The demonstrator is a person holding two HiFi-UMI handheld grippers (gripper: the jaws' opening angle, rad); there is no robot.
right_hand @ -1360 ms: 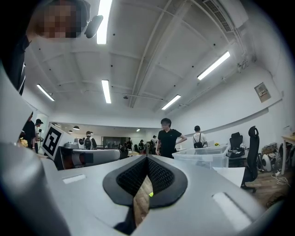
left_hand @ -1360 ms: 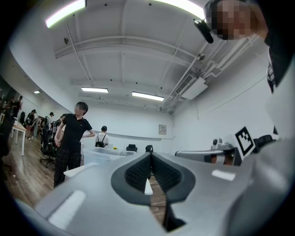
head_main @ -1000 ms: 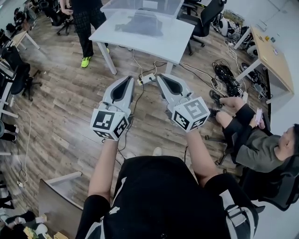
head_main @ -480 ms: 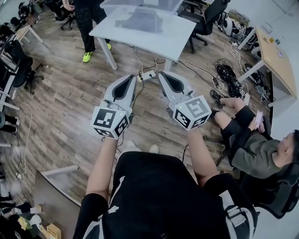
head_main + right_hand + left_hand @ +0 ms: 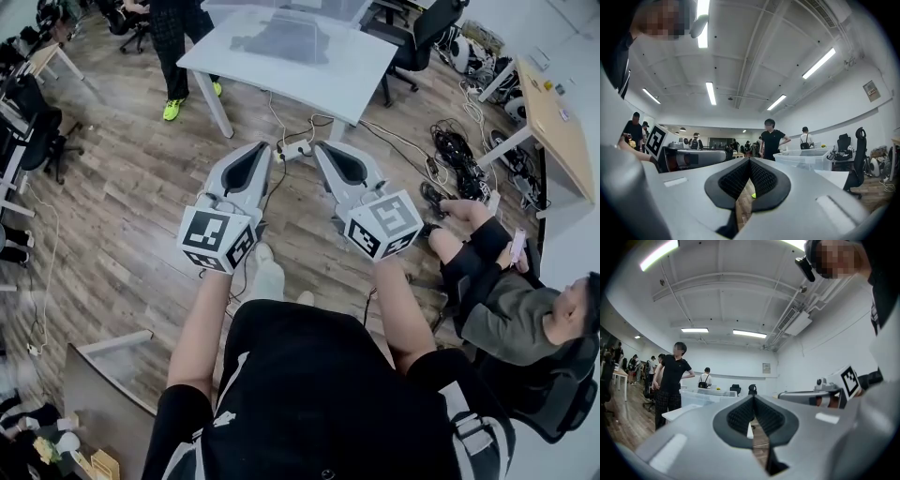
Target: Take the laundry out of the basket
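Both tools hang empty with jaws pressed together, left gripper (image 5: 260, 150) and right gripper (image 5: 324, 148) short of the near edge of the table (image 5: 323, 82), while the laundry (image 5: 281, 45) lies untouched in the basket (image 5: 223, 11) toward its far edge, nothing removed yet.

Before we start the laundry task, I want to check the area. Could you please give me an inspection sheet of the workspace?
Surface: white table ahead of both grippers, standing on a wooden floor.
Job's things: clear bin on the table, with grey contents inside, likely the laundry; untouched.
Clutter: small items at the lower left, too small to tell.
Grippers: left gripper and right gripper are both shut and empty, short of the table.
Cables: power strip on the floor by the table; cable heap to the right.
Surroundings: seated person at the right; standing person by the table's left end; wooden desk.
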